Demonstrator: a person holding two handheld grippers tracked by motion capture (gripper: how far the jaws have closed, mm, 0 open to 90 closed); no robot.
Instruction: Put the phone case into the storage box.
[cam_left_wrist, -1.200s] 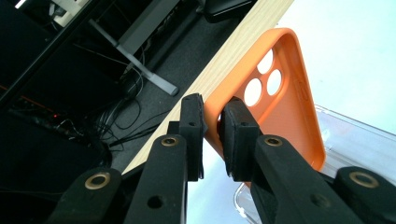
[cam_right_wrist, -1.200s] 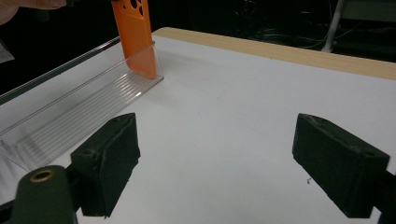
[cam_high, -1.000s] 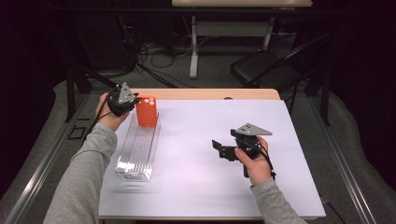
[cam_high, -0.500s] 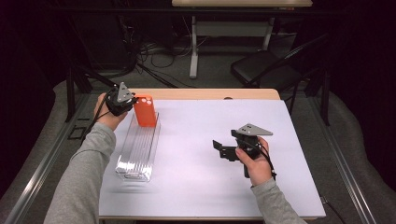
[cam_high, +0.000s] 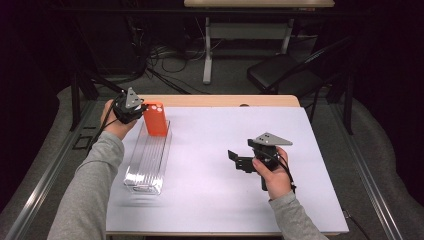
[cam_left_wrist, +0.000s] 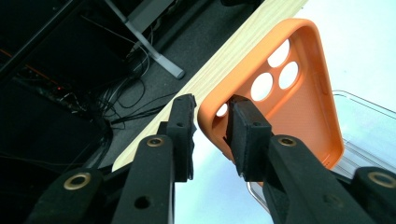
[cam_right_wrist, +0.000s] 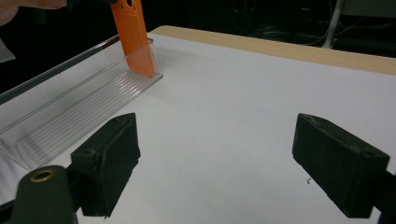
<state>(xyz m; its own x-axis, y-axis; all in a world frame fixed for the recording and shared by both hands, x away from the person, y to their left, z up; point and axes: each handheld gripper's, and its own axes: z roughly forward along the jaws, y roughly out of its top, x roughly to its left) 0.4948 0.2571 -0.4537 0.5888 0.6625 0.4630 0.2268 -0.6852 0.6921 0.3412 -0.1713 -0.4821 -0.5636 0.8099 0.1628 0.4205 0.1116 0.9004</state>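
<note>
Orange silicone phone case (cam_left_wrist: 289, 98), gripped at its rim by my left gripper (cam_left_wrist: 212, 126): one jaw inside the shell, one outside, pinched narrow on the wall near a corner. In the high view the case (cam_high: 155, 119) sits just ahead of my left gripper (cam_high: 131, 107), standing on end in the far end of the clear plastic tray (cam_high: 148, 165). From my right gripper view the case's (cam_right_wrist: 134, 35) lower end looks to be down inside the tray (cam_right_wrist: 70, 102), against the end wall; I can't tell whether it bears on the floor.

Step, as I judge it: placing the case into the tray, near the end. Release not yet done. Next move calls for opening the left jaws and backing off without dragging the rim along. The case could tip once let go, so it should lean on the tray wall first.

Case long axis is near upright, slightly tilted. Camera holes are at the top end, next to my left gripper. The tray's long axis runs from the case back toward me.

My right gripper (cam_high: 241, 161) idles well apart to the right over the white table (cam_high: 215, 150), jaws spread wide, nothing between them.
</note>
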